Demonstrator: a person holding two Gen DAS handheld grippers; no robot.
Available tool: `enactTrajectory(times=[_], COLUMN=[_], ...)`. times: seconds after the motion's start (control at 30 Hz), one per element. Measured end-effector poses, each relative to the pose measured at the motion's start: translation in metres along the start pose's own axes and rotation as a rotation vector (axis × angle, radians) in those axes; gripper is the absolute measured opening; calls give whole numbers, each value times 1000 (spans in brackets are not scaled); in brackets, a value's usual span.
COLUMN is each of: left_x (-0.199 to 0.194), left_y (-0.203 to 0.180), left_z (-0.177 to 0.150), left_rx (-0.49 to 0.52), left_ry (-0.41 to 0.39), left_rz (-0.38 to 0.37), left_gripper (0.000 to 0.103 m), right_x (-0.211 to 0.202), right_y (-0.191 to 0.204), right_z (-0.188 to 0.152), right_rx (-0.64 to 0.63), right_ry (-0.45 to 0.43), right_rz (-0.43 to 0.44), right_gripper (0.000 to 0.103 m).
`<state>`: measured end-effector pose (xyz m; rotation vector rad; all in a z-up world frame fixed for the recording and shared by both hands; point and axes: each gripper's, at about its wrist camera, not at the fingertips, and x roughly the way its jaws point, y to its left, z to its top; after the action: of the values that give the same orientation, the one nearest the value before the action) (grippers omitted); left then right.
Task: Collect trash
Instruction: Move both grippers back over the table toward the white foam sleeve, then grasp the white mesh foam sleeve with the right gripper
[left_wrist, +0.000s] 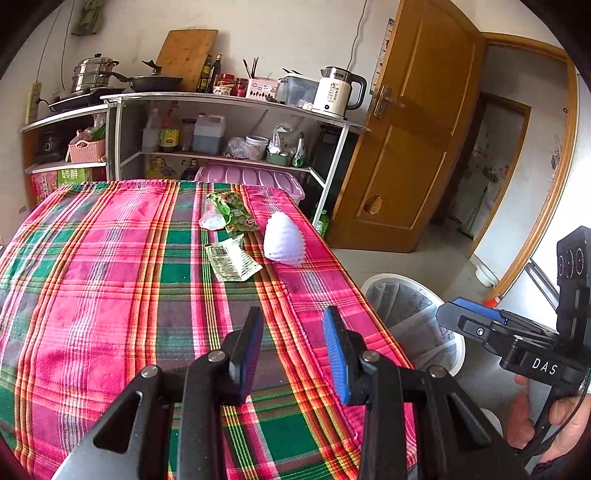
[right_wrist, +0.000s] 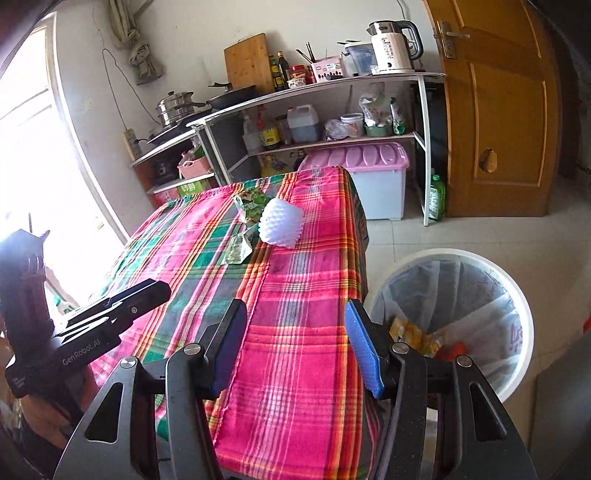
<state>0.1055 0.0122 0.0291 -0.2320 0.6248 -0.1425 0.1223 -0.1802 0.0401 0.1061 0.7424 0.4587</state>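
Trash lies on the far part of the plaid-clothed table (left_wrist: 110, 258): a white foam fruit net (left_wrist: 283, 239), a pale printed wrapper (left_wrist: 232, 260), a green snack wrapper (left_wrist: 232, 213) and a clear plastic lid (left_wrist: 212, 221). The net (right_wrist: 281, 222) and wrappers (right_wrist: 240, 249) also show in the right wrist view. My left gripper (left_wrist: 293, 345) is open and empty above the near table. My right gripper (right_wrist: 295, 339) is open and empty over the table's right edge, beside the white lined trash bin (right_wrist: 517, 295), which holds some wrappers.
A shelf unit (left_wrist: 229, 99) with pots, bottles and a kettle (left_wrist: 338, 92) stands behind the table. A pink-lidded storage box (right_wrist: 376, 173) sits under it. A wooden door (left_wrist: 413, 129) stands open at the right. The bin also shows in the left wrist view (left_wrist: 406, 295).
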Motion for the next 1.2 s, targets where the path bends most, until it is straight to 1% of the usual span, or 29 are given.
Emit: enactTrajectory(times=[0.23,0.33,0.57,0.7,0.93,1.2], left_x=[6,12,30,33,42,51], left_y=[12,17,34,44,63,86], left_z=[3,7,19,23,33,38], left_rx=[-17,-24,-48,-62,-72,-100], left_ry=[9,14,23,18,15,16], left_rz=[21,33,55,66,83,84], left_gripper=[36,42,43,43,43,43], right_x=[16,24,50,65,103,154], right_y=[5,7,6,4,12,24], right_z=[8,12,30,42,65,84], right_rx=[-12,-13,11,27,28,7], right_ry=[14,20,38,47,75,113], right_rz=[14,20,40,48,58,36], right_gripper=[56,56,56,56,56,56])
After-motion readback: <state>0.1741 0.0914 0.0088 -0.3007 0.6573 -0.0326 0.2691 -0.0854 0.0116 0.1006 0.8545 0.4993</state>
